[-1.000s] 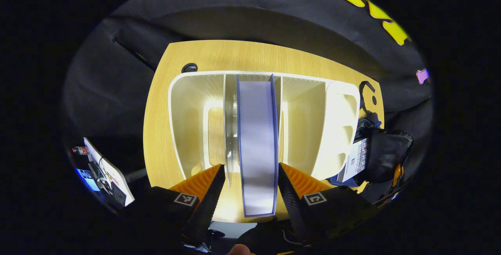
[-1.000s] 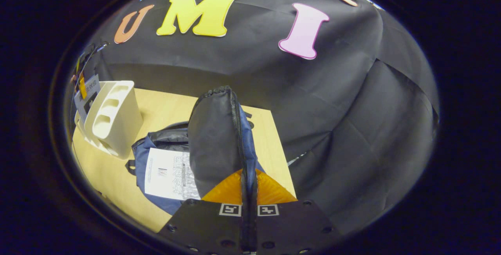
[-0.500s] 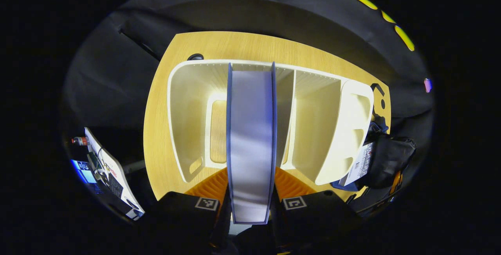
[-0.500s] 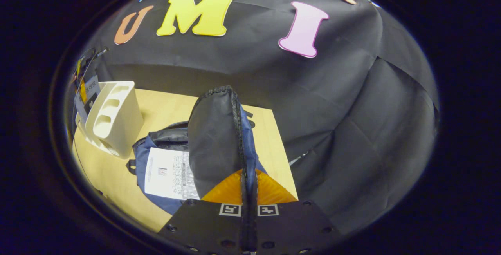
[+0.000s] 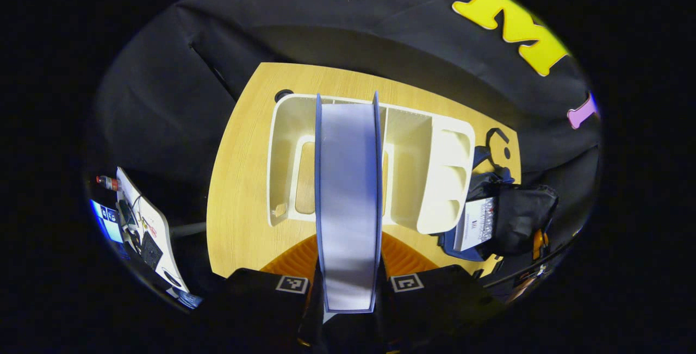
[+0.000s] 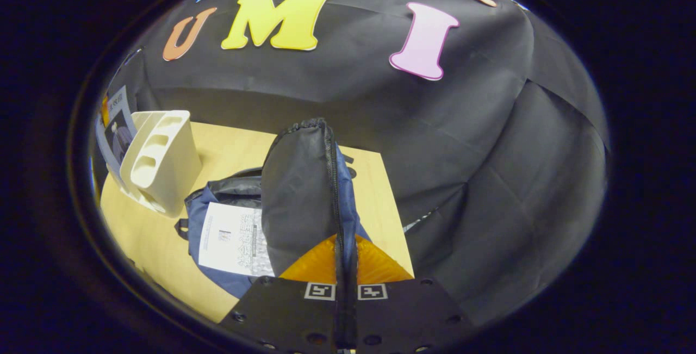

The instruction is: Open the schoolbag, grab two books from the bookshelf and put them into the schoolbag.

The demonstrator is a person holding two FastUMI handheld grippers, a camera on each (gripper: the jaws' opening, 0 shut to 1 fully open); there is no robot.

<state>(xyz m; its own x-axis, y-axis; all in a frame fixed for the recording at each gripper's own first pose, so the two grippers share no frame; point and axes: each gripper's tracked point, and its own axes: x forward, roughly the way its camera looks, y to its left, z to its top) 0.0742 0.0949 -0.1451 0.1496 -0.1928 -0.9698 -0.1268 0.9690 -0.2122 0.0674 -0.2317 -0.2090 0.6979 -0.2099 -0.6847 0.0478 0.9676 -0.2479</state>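
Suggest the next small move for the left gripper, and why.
Probably carry the second book right toward the schoolbag. The left gripper grips it above the bookshelf, the right gripper holds the flap up, and one book already lies inside.

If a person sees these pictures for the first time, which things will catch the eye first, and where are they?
In the left gripper view, a blue-edged book stands clamped in the left claw, in front of the cream bookshelf on the wooden table. In the right gripper view, the right claw pinches the schoolbag's black flap upright, with a white book lying in the open schoolbag.
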